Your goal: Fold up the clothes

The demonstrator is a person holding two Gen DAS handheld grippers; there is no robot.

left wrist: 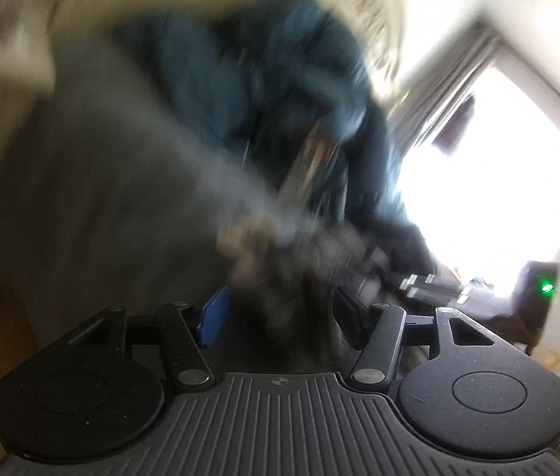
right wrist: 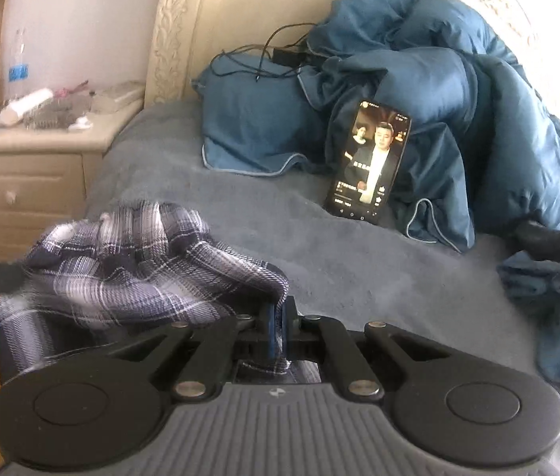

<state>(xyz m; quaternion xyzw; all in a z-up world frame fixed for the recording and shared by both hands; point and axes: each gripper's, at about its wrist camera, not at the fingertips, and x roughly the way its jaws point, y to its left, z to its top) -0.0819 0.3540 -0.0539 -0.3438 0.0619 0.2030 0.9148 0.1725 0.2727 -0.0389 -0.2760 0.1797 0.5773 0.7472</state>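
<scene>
Phone upright, screen lit, propped vs blue duvet at headboard. Pillow left of phone, black cable on top. Nightstand left of bed, cluttered, w/ bottle. Bright window.

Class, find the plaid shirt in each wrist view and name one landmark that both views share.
Left wrist view: too blurred to be sure; a smeared grey-and-white mass just beyond the open left claw may be the plaid shirt.
Right wrist view: plaid shirt lies lower left on the bed, its edge pinched in the shut right claw.
Shared landmark: the blue duvet heaped against the headboard.
</scene>
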